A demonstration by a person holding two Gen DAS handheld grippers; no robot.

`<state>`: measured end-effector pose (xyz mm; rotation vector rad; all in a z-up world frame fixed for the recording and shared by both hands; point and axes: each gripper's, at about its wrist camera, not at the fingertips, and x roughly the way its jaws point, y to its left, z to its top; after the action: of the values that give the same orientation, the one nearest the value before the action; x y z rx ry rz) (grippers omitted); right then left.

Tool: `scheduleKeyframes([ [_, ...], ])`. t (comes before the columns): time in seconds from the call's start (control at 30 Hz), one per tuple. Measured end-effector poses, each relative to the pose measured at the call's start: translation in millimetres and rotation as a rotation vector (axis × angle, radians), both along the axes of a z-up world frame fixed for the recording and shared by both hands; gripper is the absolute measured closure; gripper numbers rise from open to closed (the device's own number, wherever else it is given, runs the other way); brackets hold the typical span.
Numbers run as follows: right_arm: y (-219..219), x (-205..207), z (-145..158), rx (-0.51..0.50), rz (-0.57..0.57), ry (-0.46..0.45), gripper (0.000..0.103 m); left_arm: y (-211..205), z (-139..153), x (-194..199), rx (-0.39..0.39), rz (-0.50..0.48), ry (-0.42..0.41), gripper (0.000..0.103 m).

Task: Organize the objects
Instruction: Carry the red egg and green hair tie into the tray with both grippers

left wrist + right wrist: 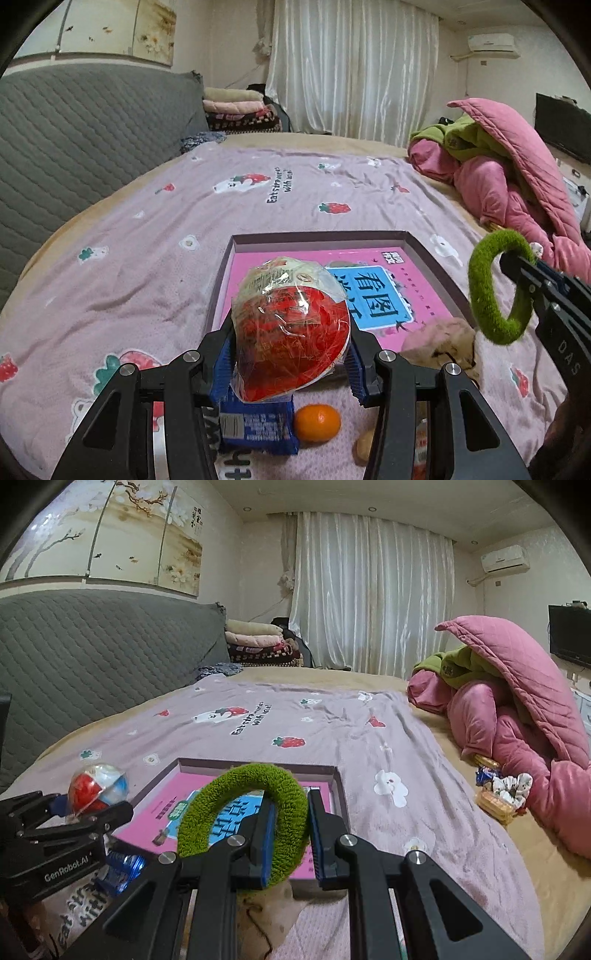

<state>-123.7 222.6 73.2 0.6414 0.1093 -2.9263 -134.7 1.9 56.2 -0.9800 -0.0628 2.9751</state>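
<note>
My left gripper (291,369) is shut on a round red-and-white packet in clear wrap (291,325) and holds it above the near edge of a shallow box (317,236). A pink book (417,295) lies flat in that box. My right gripper (291,834) is shut on a fuzzy green ring (243,801), one pad inside the loop and one outside, over the box (258,764). In the left wrist view the ring (487,291) and right gripper (515,264) hang at the right. The right wrist view has the left gripper (92,808) with the packet (98,788) at the left.
On the strawberry-print bedspread (147,258) in front of the box lie a blue packet (255,428), an orange (317,422) and a pinkish plush toy (439,339). A heap of pink quilts (517,709) and some wrapped snacks (498,794) sit at the right. A grey headboard (92,657) stands at the left.
</note>
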Motion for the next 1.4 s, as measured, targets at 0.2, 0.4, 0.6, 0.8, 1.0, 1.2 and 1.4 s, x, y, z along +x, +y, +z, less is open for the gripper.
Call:
scheduleKeyframes([
  [0.2,-3,-22,-1,0.021,-0.008,-0.007,0.086,-4,5,-31,-0.024,0.017,0.015,0.051],
  [0.4,-10,-44,-9,0.040,-0.002,-0.044,0.086,-16,2,-63,-0.025,0.036,-0.005,0.051],
  [0.6,-14,-68,-20,0.058,0.003,-0.087,0.086,-30,-13,-94,-0.005,0.045,-0.069,0.051],
  [0.8,-10,-96,-37,0.067,-0.008,-0.170,0.086,-33,-32,-117,0.005,0.037,-0.137,0.051],
  [1.0,0,-125,-65,0.046,-0.033,-0.283,0.086,-32,-53,-130,0.028,0.018,-0.220,0.051],
  [1.2,6,-136,-85,0.026,-0.060,-0.375,0.086,-26,-66,-135,0.022,0.001,-0.261,0.051],
  [1.4,4,-137,-94,0.039,-0.060,-0.407,0.086,-24,-76,-138,0.012,-0.007,-0.292,0.051],
])
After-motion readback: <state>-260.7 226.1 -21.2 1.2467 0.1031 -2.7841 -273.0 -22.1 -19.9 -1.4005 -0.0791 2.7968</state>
